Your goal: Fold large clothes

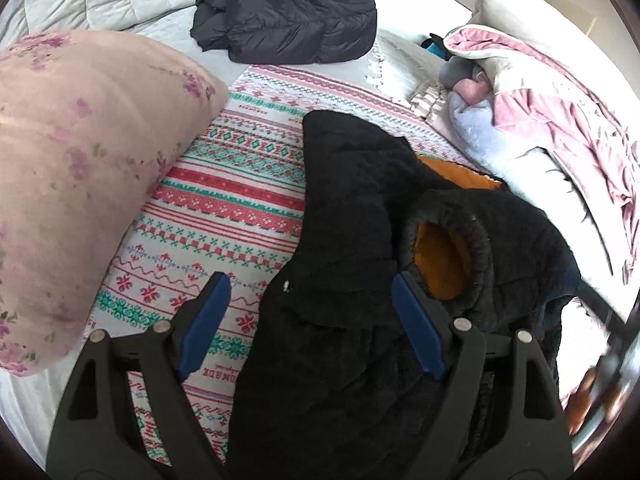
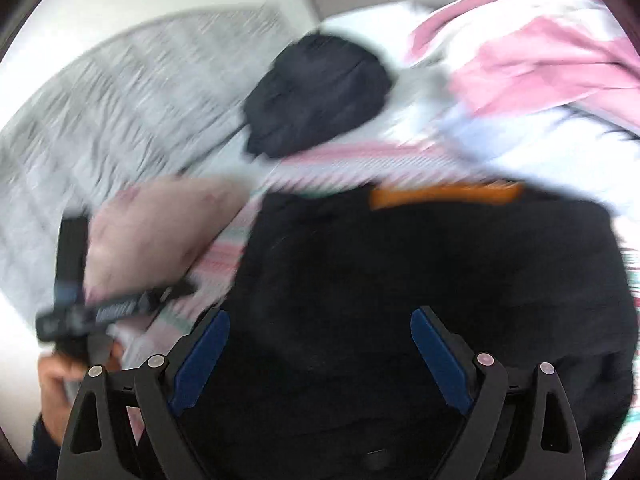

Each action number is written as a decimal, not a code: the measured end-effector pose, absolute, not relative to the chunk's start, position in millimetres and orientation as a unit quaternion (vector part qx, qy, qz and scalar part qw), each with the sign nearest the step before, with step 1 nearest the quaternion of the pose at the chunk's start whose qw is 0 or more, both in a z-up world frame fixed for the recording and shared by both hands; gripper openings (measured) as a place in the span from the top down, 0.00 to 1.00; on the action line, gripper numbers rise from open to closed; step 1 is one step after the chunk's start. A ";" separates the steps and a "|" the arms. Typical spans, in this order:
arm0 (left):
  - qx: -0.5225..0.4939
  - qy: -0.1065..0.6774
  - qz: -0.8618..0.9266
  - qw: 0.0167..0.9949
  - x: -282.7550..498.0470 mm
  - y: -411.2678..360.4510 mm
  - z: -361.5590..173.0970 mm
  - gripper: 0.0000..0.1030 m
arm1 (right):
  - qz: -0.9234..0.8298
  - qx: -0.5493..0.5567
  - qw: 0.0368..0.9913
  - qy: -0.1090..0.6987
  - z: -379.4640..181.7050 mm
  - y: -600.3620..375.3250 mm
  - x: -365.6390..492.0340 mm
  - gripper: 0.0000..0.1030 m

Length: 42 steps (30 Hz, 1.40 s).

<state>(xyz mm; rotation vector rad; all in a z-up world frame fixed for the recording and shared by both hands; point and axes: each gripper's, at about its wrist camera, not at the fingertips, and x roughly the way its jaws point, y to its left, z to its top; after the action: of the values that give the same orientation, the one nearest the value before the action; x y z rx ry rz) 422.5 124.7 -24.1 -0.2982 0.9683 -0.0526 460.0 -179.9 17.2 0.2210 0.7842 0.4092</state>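
Looking along your left gripper (image 1: 310,300), you have the black jacket (image 1: 352,208) lying on the patterned blanket (image 1: 240,184) that covers the bed, its long axis running from just under the gripper away toward the far side of the bed. An orange lining (image 1: 436,256) shows through a ribbed opening to the right of the blue pads (image 1: 204,328), and another strip of orange peeks out farther back. Your left gripper is spread wide, with dark cloth lying between the pads but neither one pressing on it. Your right gripper (image 2: 320,340) is spread wide too, poised over the same jacket (image 2: 420,272) with nothing pinched; that view is badly blurred. A floral pink pillow (image 1: 80,184) sits just left of the jacket, touching the blanket. A second dark puffer garment (image 1: 288,12) lies bundled well beyond it. Pink and white bedding (image 1: 560,120) is heaped along the right. Your left hand (image 2: 60,376) shows in the right view's lower left corner.
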 end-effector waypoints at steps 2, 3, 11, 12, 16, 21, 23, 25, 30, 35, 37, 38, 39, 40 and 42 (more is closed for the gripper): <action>-0.156 0.460 -0.043 0.873 422.3 121.0 -23.6 0.19 | 0.133 0.101 0.915 0.366 23.2 -214.7 466.8 0.10; -0.164 0.459 -0.058 0.871 423.1 116.9 -23.9 0.19 | 0.096 0.088 0.922 0.364 21.9 -234.6 471.2 0.11; -0.129 0.468 -0.129 0.865 440.6 45.0 -36.5 0.19 | 0.059 0.113 0.889 0.439 -103.8 -247.2 499.1 0.29; -0.123 0.467 -0.125 0.867 443.6 41.1 -38.4 0.19 | 0.041 0.098 0.891 0.442 -102.2 -238.9 499.8 0.29; -0.136 0.470 -0.117 0.864 461.5 29.8 -50.2 0.19 | 0.018 0.085 0.879 0.469 -95.8 -231.8 513.7 0.29; -0.106 0.459 -0.102 0.876 475.3 11.4 -54.3 0.38 | 0.031 0.100 0.886 0.451 -93.0 -234.8 500.4 0.28; -0.079 0.469 -0.092 0.875 480.1 5.0 -59.3 0.57 | 0.035 0.118 0.886 0.447 -91.5 -239.9 495.7 0.29; -0.092 0.456 -0.102 0.879 481.5 9.8 -56.0 0.69 | 0.044 0.133 0.885 0.444 -83.1 -245.6 492.8 0.28; -0.123 0.347 -0.120 0.922 471.8 29.1 -5.7 0.82 | 0.071 0.194 0.890 0.406 -55.6 -265.8 490.6 0.29; -0.091 0.337 -0.108 0.931 481.0 35.9 2.5 0.81 | 0.069 0.147 0.900 0.405 -66.7 -245.0 489.4 0.28; -0.063 0.396 -0.089 0.912 493.9 33.2 -29.6 0.80 | 0.051 0.098 0.889 0.445 -92.7 -229.4 500.3 0.27; -0.061 0.441 -0.078 0.892 502.8 34.8 -56.3 0.79 | 0.048 0.086 0.893 0.440 -95.5 -227.5 500.7 0.27; -0.064 0.448 -0.075 0.889 504.0 39.0 -67.1 0.73 | 0.049 0.085 0.892 0.441 -94.3 -228.2 500.6 0.26; -0.068 0.441 -0.074 0.892 503.3 42.5 -71.8 0.69 | 0.052 0.091 0.889 0.446 -92.2 -229.9 502.2 0.26; -0.082 0.443 -0.078 0.889 505.1 48.0 -69.8 0.65 | 0.074 0.104 0.875 0.468 -82.2 -242.3 502.5 0.27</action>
<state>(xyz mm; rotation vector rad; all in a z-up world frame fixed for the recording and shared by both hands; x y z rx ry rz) 505.1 48.0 -69.8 -0.1706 0.9204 -0.1619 502.5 -242.3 -82.2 0.2162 0.9764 0.1547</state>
